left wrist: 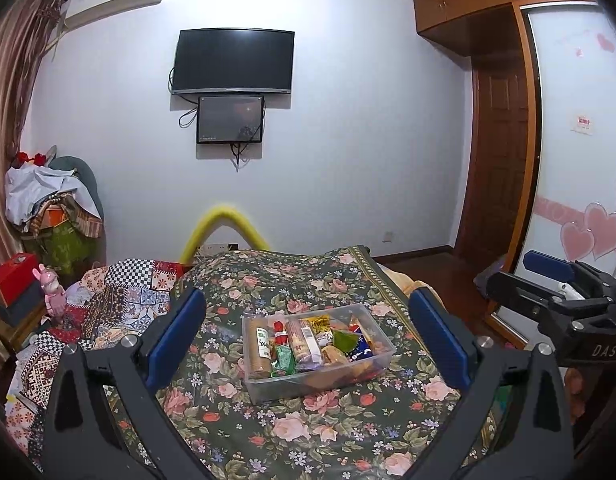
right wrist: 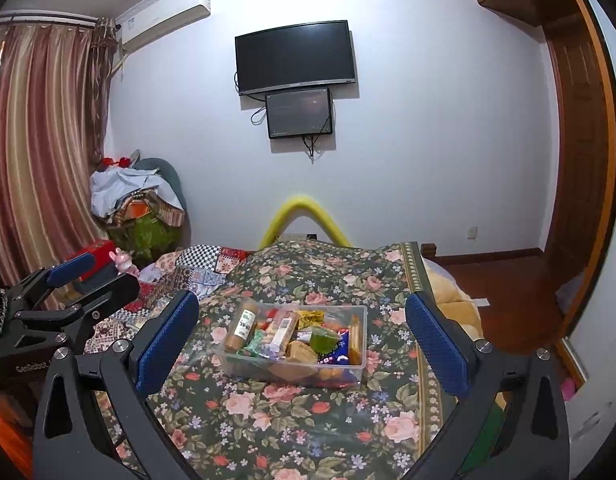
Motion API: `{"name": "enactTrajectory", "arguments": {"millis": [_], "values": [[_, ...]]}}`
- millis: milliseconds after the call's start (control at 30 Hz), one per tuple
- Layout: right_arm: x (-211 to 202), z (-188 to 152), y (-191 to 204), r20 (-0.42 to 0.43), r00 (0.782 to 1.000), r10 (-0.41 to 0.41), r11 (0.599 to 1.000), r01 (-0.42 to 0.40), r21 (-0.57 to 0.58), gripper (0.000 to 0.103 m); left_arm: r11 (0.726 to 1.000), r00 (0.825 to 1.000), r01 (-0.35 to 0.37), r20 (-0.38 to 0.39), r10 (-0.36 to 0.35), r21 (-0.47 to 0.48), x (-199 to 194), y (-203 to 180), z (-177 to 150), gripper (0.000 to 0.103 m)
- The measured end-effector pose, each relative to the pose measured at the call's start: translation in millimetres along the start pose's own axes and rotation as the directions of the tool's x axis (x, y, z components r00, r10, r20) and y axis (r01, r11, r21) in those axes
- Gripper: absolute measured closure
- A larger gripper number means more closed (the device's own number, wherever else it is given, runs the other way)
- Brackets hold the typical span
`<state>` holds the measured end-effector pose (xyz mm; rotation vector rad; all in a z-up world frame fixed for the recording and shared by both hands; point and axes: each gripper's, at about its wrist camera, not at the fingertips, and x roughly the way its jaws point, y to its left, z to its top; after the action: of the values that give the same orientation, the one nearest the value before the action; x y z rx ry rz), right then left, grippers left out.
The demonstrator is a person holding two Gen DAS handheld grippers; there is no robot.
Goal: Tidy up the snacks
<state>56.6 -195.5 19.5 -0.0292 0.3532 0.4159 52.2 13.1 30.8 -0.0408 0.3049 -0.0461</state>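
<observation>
A clear plastic box (left wrist: 382,354) full of snacks sits on the floral bedspread (left wrist: 291,420); it also shows in the right wrist view (right wrist: 360,364). Inside are a tan cylinder packet (left wrist: 259,348), a long biscuit pack (left wrist: 303,340), green wrappers (left wrist: 283,360) and a blue packet (left wrist: 362,348). My left gripper (left wrist: 308,344) is open and empty, its blue pads either side of the box, held back from it. My right gripper (right wrist: 301,344) is open and empty too, also back from the box. Each gripper shows in the other's view, the right one (left wrist: 548,280) and the left one (right wrist: 91,276).
A patchwork quilt (left wrist: 107,304) lies left of the bedspread. A pink rabbit toy (left wrist: 51,292) and a red box (left wrist: 11,280) stand at the left. A yellow foam arch (left wrist: 223,224) rises behind the bed. A wooden wardrobe and door (left wrist: 500,160) are on the right.
</observation>
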Motion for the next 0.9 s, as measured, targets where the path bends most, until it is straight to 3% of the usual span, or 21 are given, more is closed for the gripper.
{"name": "enactTrajectory", "arguments": {"millis": [900], "values": [[-5.4, 2.6, 4.7, 0.008, 1.0, 0.0, 1.0, 0.0, 0.009, 0.0, 1.0, 0.999, 0.031, -0.007, -0.031, 0.001, -3.7, -0.8, 1.8, 0.0]]}}
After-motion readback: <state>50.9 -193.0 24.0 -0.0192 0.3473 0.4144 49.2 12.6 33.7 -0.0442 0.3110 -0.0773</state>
